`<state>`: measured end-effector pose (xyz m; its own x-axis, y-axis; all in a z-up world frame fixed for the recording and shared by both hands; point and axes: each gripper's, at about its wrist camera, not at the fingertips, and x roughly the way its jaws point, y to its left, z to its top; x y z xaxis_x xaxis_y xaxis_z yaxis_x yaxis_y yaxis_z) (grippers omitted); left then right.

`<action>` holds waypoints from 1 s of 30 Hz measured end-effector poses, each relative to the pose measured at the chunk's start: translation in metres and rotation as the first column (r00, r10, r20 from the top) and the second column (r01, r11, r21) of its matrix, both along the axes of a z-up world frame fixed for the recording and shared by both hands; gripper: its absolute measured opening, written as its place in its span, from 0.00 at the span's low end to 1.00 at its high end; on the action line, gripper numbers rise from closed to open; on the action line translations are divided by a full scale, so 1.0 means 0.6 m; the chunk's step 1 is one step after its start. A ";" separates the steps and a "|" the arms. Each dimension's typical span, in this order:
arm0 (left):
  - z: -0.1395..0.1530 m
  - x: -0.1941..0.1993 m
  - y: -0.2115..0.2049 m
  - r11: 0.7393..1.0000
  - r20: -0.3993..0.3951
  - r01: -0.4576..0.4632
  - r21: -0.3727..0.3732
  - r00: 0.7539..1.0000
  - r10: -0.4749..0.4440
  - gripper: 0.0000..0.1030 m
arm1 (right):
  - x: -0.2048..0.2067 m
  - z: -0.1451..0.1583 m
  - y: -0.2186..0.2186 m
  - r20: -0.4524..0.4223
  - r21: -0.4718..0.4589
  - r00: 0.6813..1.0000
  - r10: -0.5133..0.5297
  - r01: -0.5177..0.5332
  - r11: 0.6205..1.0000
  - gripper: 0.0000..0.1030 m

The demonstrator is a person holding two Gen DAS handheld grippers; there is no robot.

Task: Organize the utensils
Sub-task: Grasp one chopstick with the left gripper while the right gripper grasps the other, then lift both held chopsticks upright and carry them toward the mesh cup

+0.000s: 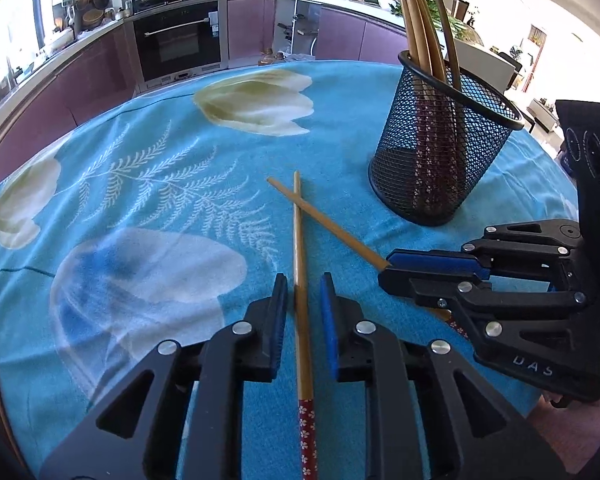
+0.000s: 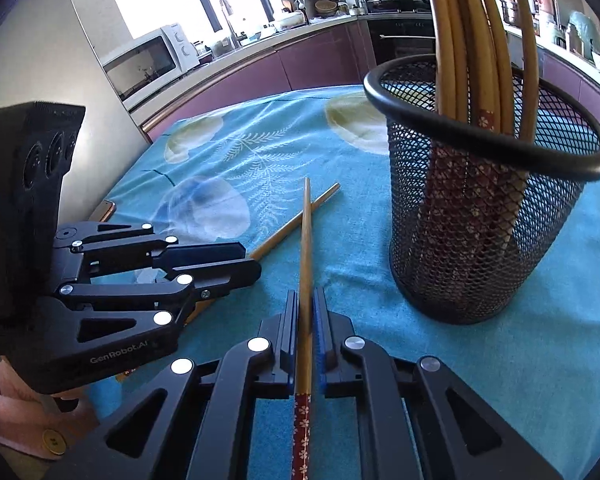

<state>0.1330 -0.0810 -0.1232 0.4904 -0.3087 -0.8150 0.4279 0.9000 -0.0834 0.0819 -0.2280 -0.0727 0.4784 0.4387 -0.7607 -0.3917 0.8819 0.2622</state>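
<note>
Mesh cup (image 2: 484, 216) of chopsticks stands beside two crossed chopsticks on the blue cloth (image 1: 140, 184): right gripper (image 2: 306, 320) pinches one (image 2: 306, 248), left gripper (image 1: 304, 304) loosely straddles the other (image 1: 300, 248).

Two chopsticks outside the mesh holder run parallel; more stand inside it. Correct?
No. The two chopsticks outside cross near their tips rather than running parallel; the left wrist view shows it. More chopsticks do stand inside the mesh holder.

turquoise tablecloth (image 1: 172, 184) with pale flowers, black mesh holder (image 1: 440, 160), red-patterned tan chopsticks (image 1: 302, 280)
</note>
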 end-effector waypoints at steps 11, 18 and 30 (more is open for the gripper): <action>-0.001 0.020 -0.011 1.000 0.011 -0.014 0.008 1.000 0.014 0.07 | 0.008 -0.004 0.008 0.013 -0.012 1.000 0.001 -0.001 1.000 0.07; 0.004 0.014 -0.006 1.000 0.009 -0.028 -0.015 1.000 0.028 0.07 | 0.005 0.000 -0.003 0.012 0.010 1.000 -0.006 0.006 1.000 0.06; 0.035 -0.002 0.021 0.995 0.021 -0.033 -0.098 0.999 0.035 0.07 | -0.011 0.036 -0.017 0.051 0.099 0.999 0.008 -0.013 0.995 0.06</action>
<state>0.1320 -0.0686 -0.1024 0.5198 -0.3690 -0.7705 0.4001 0.9020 -0.1621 0.0751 -0.2384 -0.0513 0.5096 0.5165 -0.6882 -0.4159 0.8480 0.3285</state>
